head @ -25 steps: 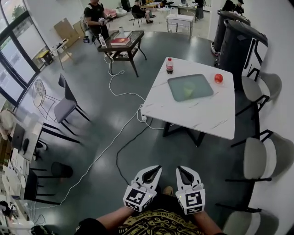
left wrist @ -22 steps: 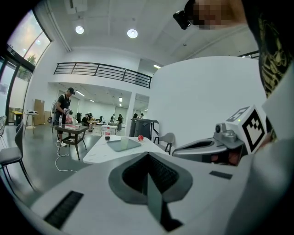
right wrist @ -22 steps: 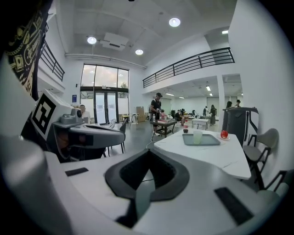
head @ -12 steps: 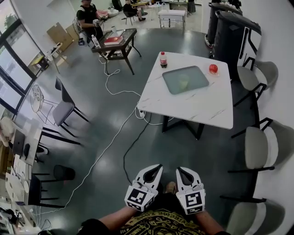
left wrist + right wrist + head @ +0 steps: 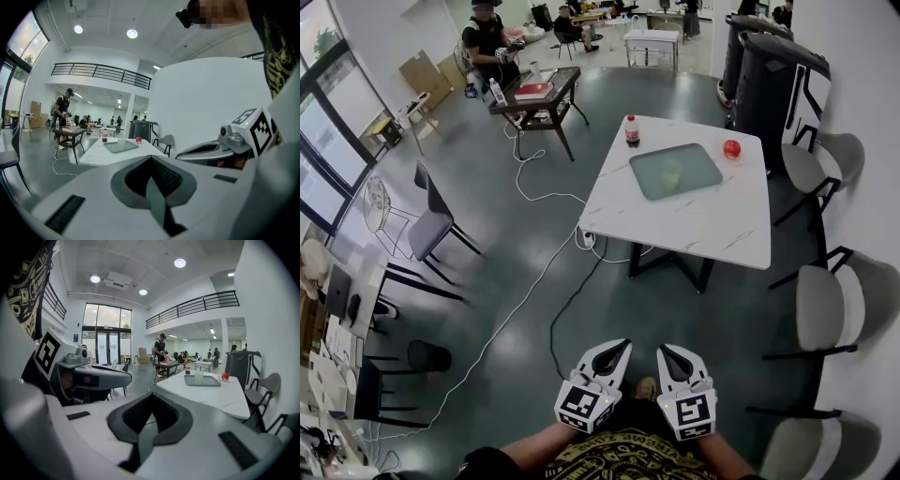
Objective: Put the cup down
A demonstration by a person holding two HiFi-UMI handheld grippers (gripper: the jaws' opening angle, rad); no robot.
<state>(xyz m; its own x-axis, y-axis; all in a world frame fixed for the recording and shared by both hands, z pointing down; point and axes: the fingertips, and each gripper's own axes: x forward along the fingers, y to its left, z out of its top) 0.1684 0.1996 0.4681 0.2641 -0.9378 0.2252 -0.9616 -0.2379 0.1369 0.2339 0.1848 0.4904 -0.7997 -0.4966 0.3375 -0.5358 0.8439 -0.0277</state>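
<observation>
Head view: looks steeply down on both grippers, low and side by side, close but not touching. Left gripper (image 5: 619,349) pinched shut, nothing between the jaws; right gripper (image 5: 667,352) the same, shut and empty. Both pointing over dark bare floor toward a white table (image 5: 694,225), well apart from it. Cup (image 5: 672,174) upright on a grey tray (image 5: 701,157) in the table's far half, well clear of every table edge. Near half of the tabletop bare right up to its front edge. Bottle (image 5: 632,131) close to the far left corner, off the tray; red ball (image 5: 731,148) just beside the tray's far right corner, near the right edge. Chairs (image 5: 822,314) crowding the table's right side along the wall. White cable (image 5: 520,286) trailing across the floor from the table's near left corner toward lower left; black cable (image 5: 567,314) looping beside it. Left of that, wide open floor as far as a black chair (image 5: 431,220).
</observation>
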